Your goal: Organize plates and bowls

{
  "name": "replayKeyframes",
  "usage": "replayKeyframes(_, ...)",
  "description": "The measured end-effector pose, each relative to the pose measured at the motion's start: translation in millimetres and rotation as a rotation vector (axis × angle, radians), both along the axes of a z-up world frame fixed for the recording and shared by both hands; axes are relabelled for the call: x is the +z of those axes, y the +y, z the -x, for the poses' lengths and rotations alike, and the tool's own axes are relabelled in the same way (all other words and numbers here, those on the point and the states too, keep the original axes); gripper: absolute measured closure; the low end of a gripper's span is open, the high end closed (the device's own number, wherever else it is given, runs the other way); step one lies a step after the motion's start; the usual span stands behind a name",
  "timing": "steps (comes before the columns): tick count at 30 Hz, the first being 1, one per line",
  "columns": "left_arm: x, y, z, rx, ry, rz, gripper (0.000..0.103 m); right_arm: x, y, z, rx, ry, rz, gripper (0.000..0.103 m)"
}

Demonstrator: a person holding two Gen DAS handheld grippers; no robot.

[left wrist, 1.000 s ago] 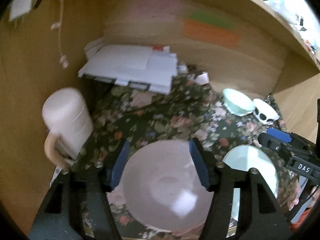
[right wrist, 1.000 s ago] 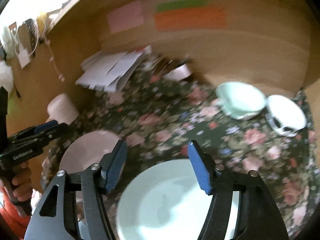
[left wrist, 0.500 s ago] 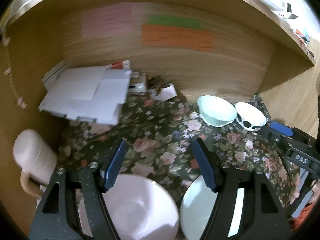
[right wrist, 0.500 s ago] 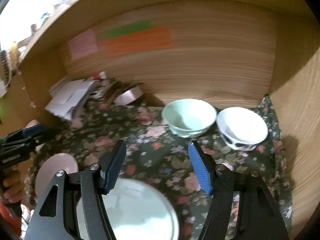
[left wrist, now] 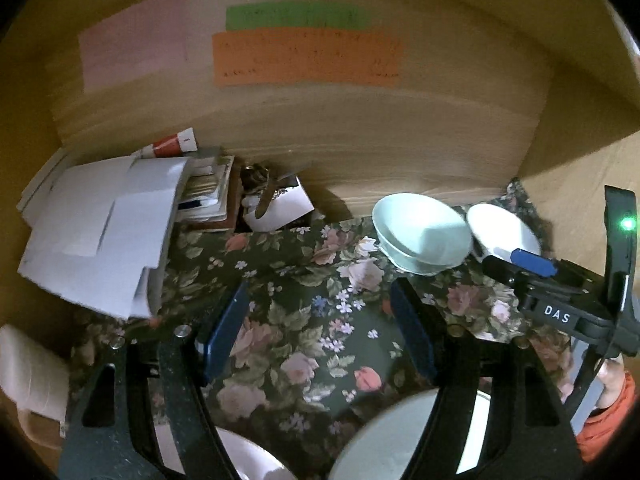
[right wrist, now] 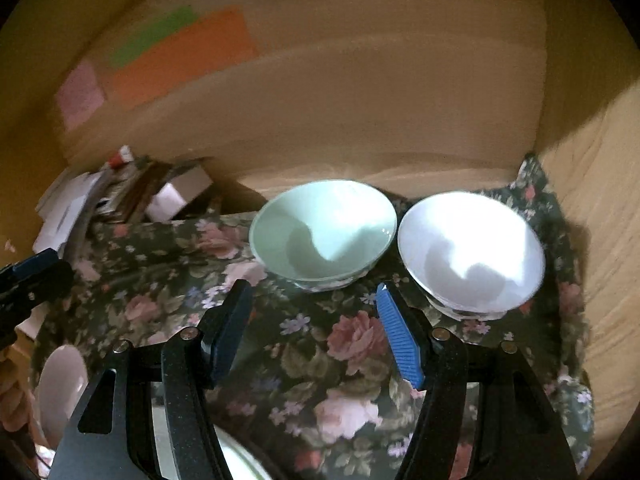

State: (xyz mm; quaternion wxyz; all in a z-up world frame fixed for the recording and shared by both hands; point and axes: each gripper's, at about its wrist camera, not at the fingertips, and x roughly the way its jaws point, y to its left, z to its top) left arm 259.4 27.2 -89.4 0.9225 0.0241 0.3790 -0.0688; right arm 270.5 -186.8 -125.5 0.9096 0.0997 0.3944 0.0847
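A pale green bowl (right wrist: 322, 234) and a white bowl (right wrist: 472, 252) stand side by side on the floral cloth against the wooden back wall. My right gripper (right wrist: 314, 326) is open and empty, just in front of the green bowl. My left gripper (left wrist: 318, 332) is open and empty over bare cloth. In the left wrist view the green bowl (left wrist: 420, 232) and white bowl (left wrist: 502, 232) sit at the far right, with the right gripper (left wrist: 532, 272) beside them. A pale green plate (left wrist: 388, 436) and a pink plate (left wrist: 248, 456) lie at the bottom edge.
A stack of white papers (left wrist: 100, 236), books and a small box (left wrist: 280, 204) crowd the back left corner. A white mug (left wrist: 28, 372) stands at the left edge. Wooden walls enclose the back and right side (right wrist: 592, 184). Coloured notes (left wrist: 308, 56) hang on the back wall.
Both grippers have moved forward and up from the plates toward the back wall. The plates have slid to the bottom of the views. The two bowls are now close before the right gripper.
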Motion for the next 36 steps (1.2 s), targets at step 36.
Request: replayKeyframes(36,-65,-11,-82,0.019,0.218,-0.024,0.03,-66,22,-90,0.048,0.183,0.076,0.074)
